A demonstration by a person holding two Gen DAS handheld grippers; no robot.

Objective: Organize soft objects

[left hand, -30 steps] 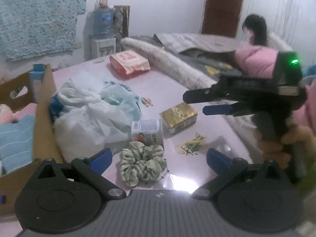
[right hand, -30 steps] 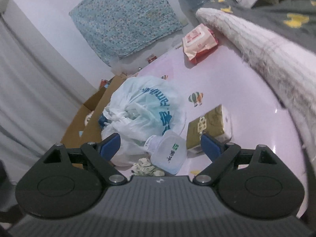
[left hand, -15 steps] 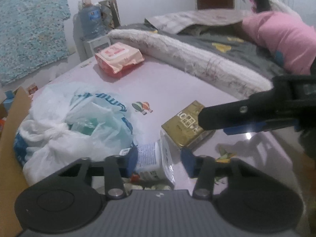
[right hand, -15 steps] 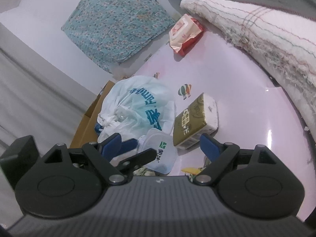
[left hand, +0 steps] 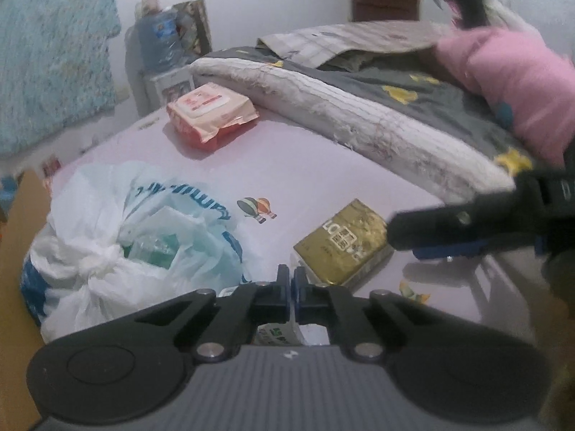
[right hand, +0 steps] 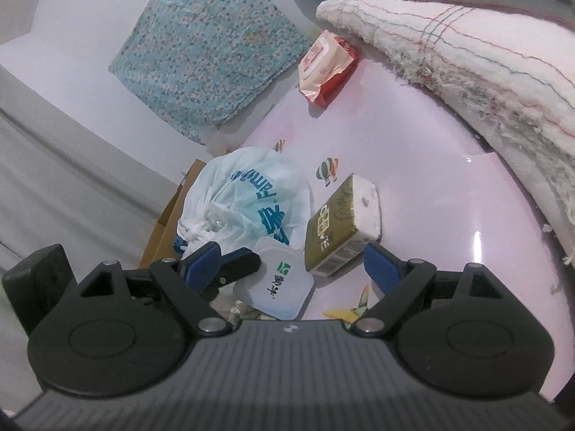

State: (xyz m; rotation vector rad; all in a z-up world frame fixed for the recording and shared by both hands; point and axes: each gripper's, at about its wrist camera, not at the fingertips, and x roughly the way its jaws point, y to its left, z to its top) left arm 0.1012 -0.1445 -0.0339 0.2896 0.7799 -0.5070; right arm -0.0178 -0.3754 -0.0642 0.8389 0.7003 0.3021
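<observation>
My left gripper [left hand: 291, 285] is shut, its blue pads together just above a small white pack with green print [left hand: 276, 334]; nothing shows between the pads. In the right wrist view its fingers [right hand: 230, 264] lie against the left edge of that pack [right hand: 276, 283]. A green-and-white scrunchie [right hand: 244, 310] peeks out below the pack. A gold tissue pack [left hand: 341, 244] lies to the right of the pads. My right gripper [right hand: 291, 269] stands open and holds nothing, with the gold tissue pack [right hand: 341, 226] beyond its jaws. It reaches in from the right [left hand: 406, 242].
A knotted white plastic bag [left hand: 125, 237] sits left on the pink table [left hand: 305, 165], against a cardboard box [left hand: 21, 215]. A red wipes pack [left hand: 208, 115] lies far back. A rolled white blanket [left hand: 359, 122] borders the table's right edge. A person in pink [left hand: 521, 89] leans on the bed.
My left gripper moved forward over the scrunchie to the white pack and its jaws went from wide open to shut. The right gripper sank a little, rolled, and stayed open.
</observation>
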